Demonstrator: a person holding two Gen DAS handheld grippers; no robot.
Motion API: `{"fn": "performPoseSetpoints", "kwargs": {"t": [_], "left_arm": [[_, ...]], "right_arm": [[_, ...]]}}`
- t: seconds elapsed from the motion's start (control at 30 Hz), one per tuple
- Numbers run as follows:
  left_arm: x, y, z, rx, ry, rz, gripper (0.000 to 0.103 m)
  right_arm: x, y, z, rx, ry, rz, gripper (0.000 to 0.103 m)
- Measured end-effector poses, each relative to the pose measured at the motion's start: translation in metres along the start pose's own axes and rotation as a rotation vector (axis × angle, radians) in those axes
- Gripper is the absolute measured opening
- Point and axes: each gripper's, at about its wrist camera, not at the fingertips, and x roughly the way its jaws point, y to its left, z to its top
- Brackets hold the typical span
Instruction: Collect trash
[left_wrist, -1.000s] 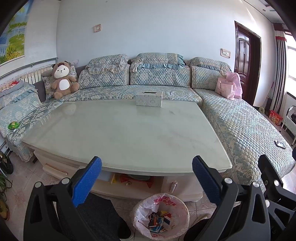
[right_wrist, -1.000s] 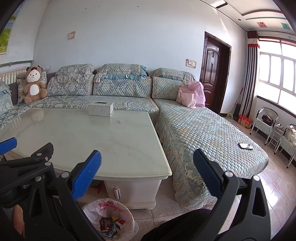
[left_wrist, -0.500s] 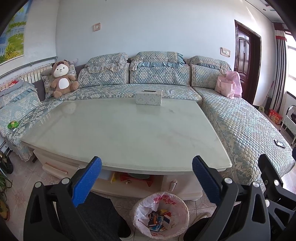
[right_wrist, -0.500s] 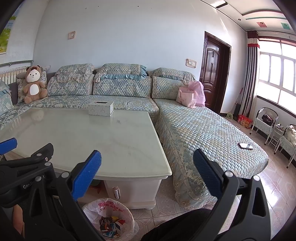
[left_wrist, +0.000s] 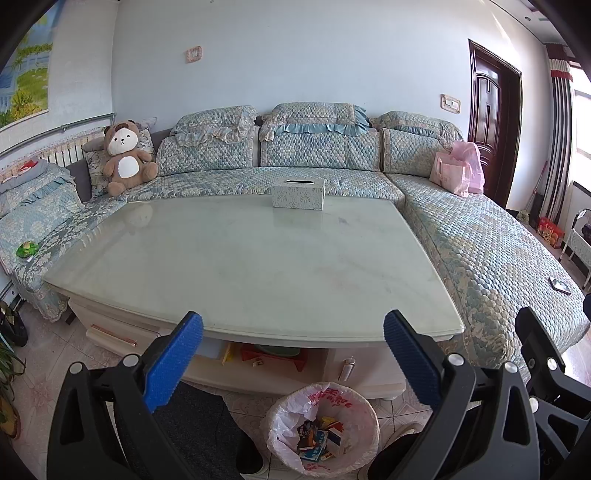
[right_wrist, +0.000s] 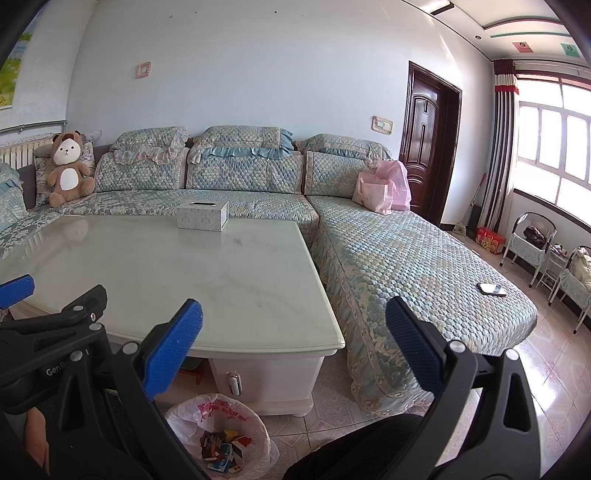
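**Inspector:** Grippers first; your left gripper (left_wrist: 293, 345) stands spread wide with nothing between its blue pads, and your right gripper (right_wrist: 294, 334) is equally wide and empty; both hover at the near edge of the table (left_wrist: 258, 266).

**Operator:** And the trash?

**Inspector:** Trash sits in the lined bin (left_wrist: 322, 428) on the floor, just in front of the table and below your fingers; small cartons and wrappers (left_wrist: 319, 441) lie loose at the bottom of the pink-printed liner (right_wrist: 218, 408). The tabletop carries only a tissue box (left_wrist: 298, 192); I see no litter on it.

**Operator:** How will it handle?

**Inspector:** Judging by appearance, the load is light; the liner is thin, soft and slippery, and likely to tear if you drag it against the rim; the cartons are small, stiff and crushable.

**Operator:** Where do you want the hold?

**Inspector:** Pinch the liner where it folds over the rim, one gripper on each side; gather the film before closing, since a single layer may slip out; lift straight up.
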Motion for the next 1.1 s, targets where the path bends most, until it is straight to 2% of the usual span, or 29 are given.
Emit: {"fn": "performPoseSetpoints", "kwargs": {"t": [1.1], "left_arm": [[0.0045,0.0097,-0.0001,-0.004,0.005,0.006,0.096]], "right_arm": [[0.0029,0.0076,0.0004,-0.006,0.006,0.014,0.097]]}}
